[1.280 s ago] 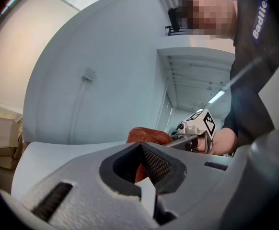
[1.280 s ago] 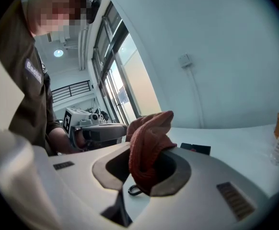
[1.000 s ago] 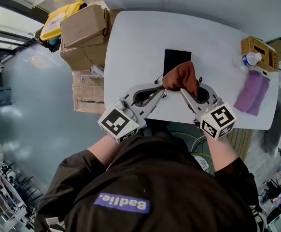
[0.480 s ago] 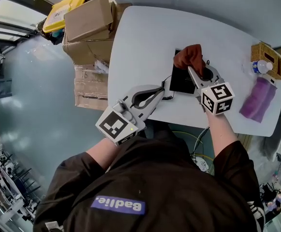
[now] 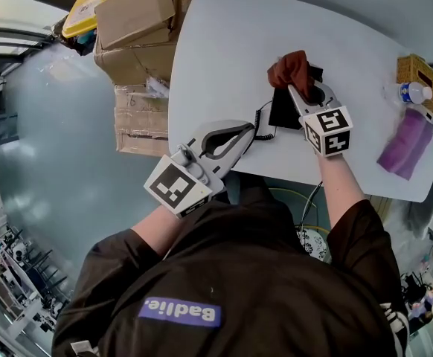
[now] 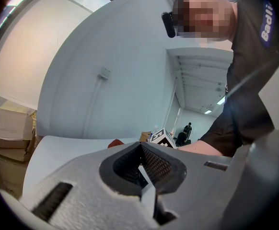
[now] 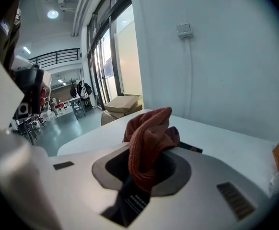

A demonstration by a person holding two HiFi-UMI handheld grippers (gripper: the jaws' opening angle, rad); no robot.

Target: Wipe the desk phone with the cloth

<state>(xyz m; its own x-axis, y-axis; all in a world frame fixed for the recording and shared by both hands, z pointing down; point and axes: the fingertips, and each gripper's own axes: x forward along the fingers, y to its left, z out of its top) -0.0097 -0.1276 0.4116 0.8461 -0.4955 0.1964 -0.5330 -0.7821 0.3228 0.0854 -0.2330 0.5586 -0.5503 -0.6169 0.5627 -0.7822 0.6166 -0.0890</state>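
Cloth (image 5: 289, 69) — one, pinched in right gripper (image 5: 297, 89), over one phone (image 5: 282, 111).

The tabletop (image 5: 216, 50) lies bare across the frame's upper middle. The desk phone (image 5: 282, 111) blocks centre right. A basket (image 5: 419, 73), bottle (image 5: 411, 92) and purple cloth (image 5: 405, 146) crowd the right edge, and cardboard boxes (image 5: 138, 24) flank the upper left.

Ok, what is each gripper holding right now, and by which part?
Right gripper: the red-brown cloth, pinched at one bunched end, the rest standing up past the jaws. Left gripper: nothing, jaws together.
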